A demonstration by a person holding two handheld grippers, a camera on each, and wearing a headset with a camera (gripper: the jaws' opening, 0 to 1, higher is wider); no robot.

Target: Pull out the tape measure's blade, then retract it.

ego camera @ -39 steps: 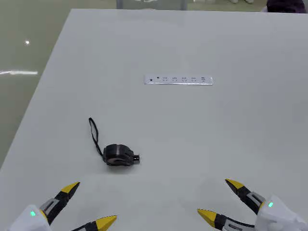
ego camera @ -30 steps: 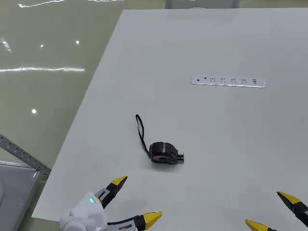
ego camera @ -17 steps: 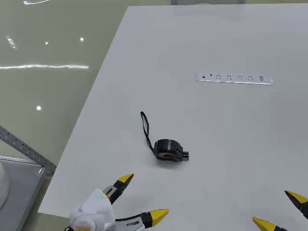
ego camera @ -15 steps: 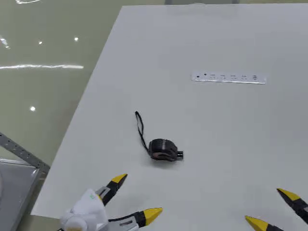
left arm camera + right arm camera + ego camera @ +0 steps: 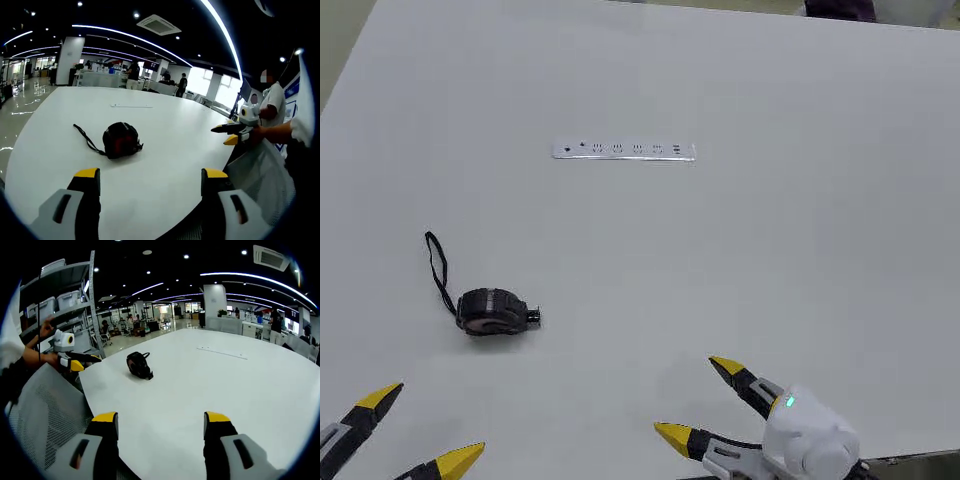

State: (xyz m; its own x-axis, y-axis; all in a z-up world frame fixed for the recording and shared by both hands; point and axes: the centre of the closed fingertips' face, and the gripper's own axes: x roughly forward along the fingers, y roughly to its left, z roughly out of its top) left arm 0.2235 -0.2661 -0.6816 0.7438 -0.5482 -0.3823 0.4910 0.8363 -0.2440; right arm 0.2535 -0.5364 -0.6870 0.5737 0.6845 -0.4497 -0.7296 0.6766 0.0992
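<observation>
A black tape measure (image 5: 491,311) lies on the white table (image 5: 740,250) at the left, its black wrist strap (image 5: 437,266) trailing up and left, the blade tip at its right side. The same tape measure (image 5: 120,140) sits ahead of my left gripper (image 5: 150,176), and the tape measure (image 5: 138,364) lies left of centre in the right gripper view. My left gripper (image 5: 415,430) is open at the table's near left edge, below the tape measure. My right gripper (image 5: 705,402) is open near the front edge, well right of it. My right gripper (image 5: 161,419) holds nothing.
A white power strip (image 5: 624,151) lies flat toward the far middle of the table. The table's front edge runs just under both grippers. Shelving with bins (image 5: 60,295) stands beyond the table's left side.
The head camera has swung to the right, so the table contents sit further left in the picture. Both grippers stay open and low near the front edge; the tape measure has not moved.
</observation>
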